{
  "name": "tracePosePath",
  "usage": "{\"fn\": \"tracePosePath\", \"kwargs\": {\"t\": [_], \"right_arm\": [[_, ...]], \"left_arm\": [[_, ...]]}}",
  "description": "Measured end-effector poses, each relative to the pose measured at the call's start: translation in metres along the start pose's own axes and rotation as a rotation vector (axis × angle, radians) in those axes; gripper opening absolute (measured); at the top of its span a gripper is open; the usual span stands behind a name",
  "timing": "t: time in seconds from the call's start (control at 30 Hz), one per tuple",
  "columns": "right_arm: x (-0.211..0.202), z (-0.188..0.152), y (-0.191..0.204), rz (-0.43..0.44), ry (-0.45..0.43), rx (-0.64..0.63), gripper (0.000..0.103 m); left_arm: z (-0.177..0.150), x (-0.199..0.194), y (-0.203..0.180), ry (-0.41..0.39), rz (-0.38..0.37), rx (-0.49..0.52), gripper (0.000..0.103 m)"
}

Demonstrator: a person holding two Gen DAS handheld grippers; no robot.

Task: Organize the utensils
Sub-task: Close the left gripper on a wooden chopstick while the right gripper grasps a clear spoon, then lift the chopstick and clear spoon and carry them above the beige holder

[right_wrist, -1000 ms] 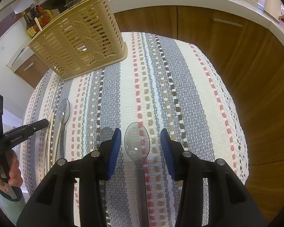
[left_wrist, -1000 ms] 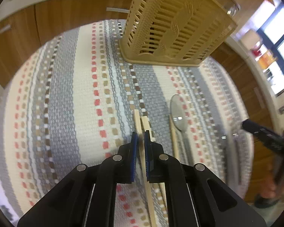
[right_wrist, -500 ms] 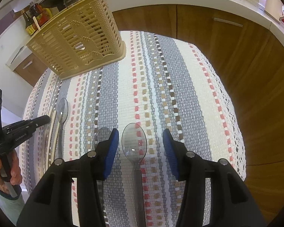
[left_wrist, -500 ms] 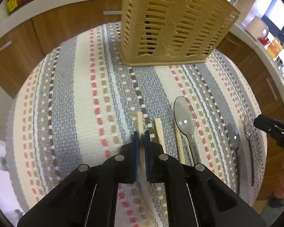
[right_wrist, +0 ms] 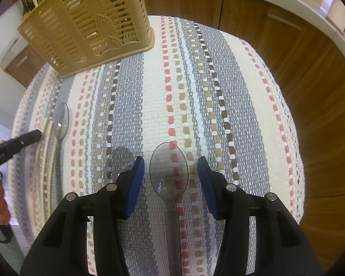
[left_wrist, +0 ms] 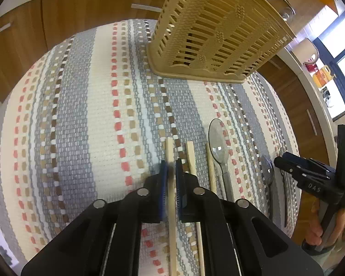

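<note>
My left gripper (left_wrist: 169, 169) is shut on a pale wooden chopstick (left_wrist: 170, 154) over the striped woven mat (left_wrist: 92, 119). Two more wooden sticks (left_wrist: 191, 155) and a clear plastic spoon (left_wrist: 217, 142) lie just right of it. A beige slatted utensil basket (left_wrist: 218, 32) stands at the far side of the mat. My right gripper (right_wrist: 171, 170) is open, its blue pads either side of a clear spoon (right_wrist: 169, 170) lying on the mat. Another clear spoon (right_wrist: 119, 161) lies under its left finger. The basket shows in the right wrist view (right_wrist: 87, 20) at the upper left.
Wooden cabinet doors (right_wrist: 299, 57) and a white countertop (right_wrist: 287, 0) surround the table. A glass jar (left_wrist: 276, 4) stands behind the basket. A mug and bottles (left_wrist: 315, 64) sit on the counter at right. The mat's edge drops off close on the right (right_wrist: 296, 165).
My left gripper has lifted and swung with the chopstick in it, and the basket looks closer. My right gripper moved forward and lower around the clear spoon, still open.
</note>
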State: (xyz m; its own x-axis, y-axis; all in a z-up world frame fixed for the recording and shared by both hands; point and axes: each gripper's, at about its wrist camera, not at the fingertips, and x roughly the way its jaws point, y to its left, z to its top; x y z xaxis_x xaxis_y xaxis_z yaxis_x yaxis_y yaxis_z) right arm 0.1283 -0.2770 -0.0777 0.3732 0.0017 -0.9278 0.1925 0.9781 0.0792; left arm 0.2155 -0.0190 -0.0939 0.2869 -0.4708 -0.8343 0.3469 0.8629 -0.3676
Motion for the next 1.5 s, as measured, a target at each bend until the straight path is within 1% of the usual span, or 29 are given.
{"fn": "tracePosePath", "kwargs": {"t": [0.07, 0.13, 0.17, 0.2, 0.23, 0.27, 0.3, 0.33, 0.37, 0.43, 0.5, 0.53, 0.57, 0.7, 0.77, 0.8, 0.87, 0.9, 0.97, 1.1, 1.2, 1.23, 1.3, 1.33, 1.4, 1.43, 1.5], "right_arm": [[0.001, -0.001, 0.007, -0.032, -0.004, -0.020, 0.045], [0.002, -0.001, 0.011, -0.060, -0.009, -0.037, 0.045], [0.002, -0.001, 0.013, -0.069, -0.012, -0.043, 0.043], [0.002, -0.001, 0.015, -0.071, -0.015, -0.050, 0.040], [0.002, -0.002, 0.018, -0.073, -0.016, -0.054, 0.039], [0.001, -0.002, 0.021, -0.084, -0.021, -0.064, 0.031], [0.000, -0.002, 0.022, -0.081, -0.022, -0.071, 0.030], [0.000, -0.002, 0.025, -0.086, -0.023, -0.079, 0.030], [-0.001, -0.002, 0.027, -0.091, -0.027, -0.085, 0.030], [-0.002, -0.003, 0.029, -0.094, -0.037, -0.098, 0.030], [-0.009, -0.008, 0.023, -0.083, -0.061, -0.098, 0.030], [-0.016, -0.008, 0.022, -0.078, -0.085, -0.100, 0.030], [-0.025, -0.010, 0.022, -0.068, -0.111, -0.101, 0.030], [-0.067, -0.011, 0.021, 0.006, -0.243, -0.111, 0.030], [-0.086, -0.010, 0.021, 0.039, -0.303, -0.113, 0.030], [-0.096, -0.008, 0.020, 0.059, -0.335, -0.110, 0.030], [-0.109, 0.004, 0.019, 0.101, -0.384, -0.104, 0.030], [-0.117, 0.010, 0.018, 0.124, -0.410, -0.098, 0.030], [-0.132, 0.019, 0.020, 0.163, -0.461, -0.083, 0.030], [-0.158, 0.046, 0.018, 0.242, -0.552, -0.051, 0.030], [-0.172, 0.069, 0.022, 0.268, -0.626, -0.056, 0.030], [-0.174, 0.076, 0.024, 0.277, -0.649, -0.059, 0.030], [-0.182, 0.095, 0.031, 0.284, -0.727, -0.068, 0.030], [-0.188, 0.103, 0.035, 0.292, -0.766, -0.071, 0.030], [-0.196, 0.119, 0.039, 0.283, -0.832, -0.073, 0.030], [-0.199, 0.128, 0.041, 0.274, -0.866, -0.071, 0.030], [-0.202, 0.143, 0.042, 0.275, -0.906, -0.058, 0.030]], "left_arm": [[0.003, 0.002, -0.003, 0.002, 0.000, 0.006, 0.015], [0.006, 0.004, -0.008, 0.006, 0.017, 0.020, 0.016], [0.007, 0.005, -0.010, 0.008, 0.030, 0.029, 0.016], [0.006, 0.006, -0.012, 0.010, 0.042, 0.037, 0.015], [0.008, 0.009, -0.016, 0.012, 0.067, 0.057, 0.014], [0.008, 0.010, -0.021, 0.010, 0.098, 0.079, 0.008], [0.009, 0.012, -0.025, 0.007, 0.127, 0.095, 0.003], [0.008, 0.013, -0.029, 0.001, 0.155, 0.119, 0.003], [0.008, 0.015, -0.031, -0.002, 0.150, 0.128, 0.003], [0.009, 0.014, -0.027, -0.018, 0.126, 0.109, 0.003], [0.009, 0.008, -0.021, -0.059, 0.059, 0.071, 0.003], [0.009, 0.002, -0.020, -0.090, 0.027, 0.060, 0.003], [0.009, -0.005, -0.021, -0.120, 0.013, 0.058, 0.003], [0.011, -0.038, -0.035, -0.264, -0.014, 0.083, 0.003], [0.013, -0.061, -0.044, -0.368, -0.027, 0.102, 0.003], [0.014, -0.068, -0.047, -0.404, -0.033, 0.110, 0.003], [0.018, -0.088, -0.057, -0.503, -0.014, 0.127, 0.003], [0.020, -0.095, -0.061, -0.530, -0.011, 0.136, 0.003], [0.027, -0.114, -0.071, -0.610, 0.000, 0.151, 0.003], [0.055, -0.136, -0.089, -0.701, -0.002, 0.182, 0.003], [0.071, -0.150, -0.095, -0.755, -0.002, 0.179, 0.003], [0.080, -0.155, -0.095, -0.783, -0.016, 0.170, 0.003], [0.091, -0.165, -0.095, -0.843, -0.053, 0.165, 0.003], [0.099, -0.170, -0.097, -0.879, -0.057, 0.163, 0.003], [0.113, -0.176, -0.098, -0.928, -0.033, 0.154, 0.003], [0.120, -0.179, -0.099, -0.966, -0.030, 0.145, 0.003], [0.128, -0.183, -0.099, -1.022, -0.024, 0.134, 0.003]]}}
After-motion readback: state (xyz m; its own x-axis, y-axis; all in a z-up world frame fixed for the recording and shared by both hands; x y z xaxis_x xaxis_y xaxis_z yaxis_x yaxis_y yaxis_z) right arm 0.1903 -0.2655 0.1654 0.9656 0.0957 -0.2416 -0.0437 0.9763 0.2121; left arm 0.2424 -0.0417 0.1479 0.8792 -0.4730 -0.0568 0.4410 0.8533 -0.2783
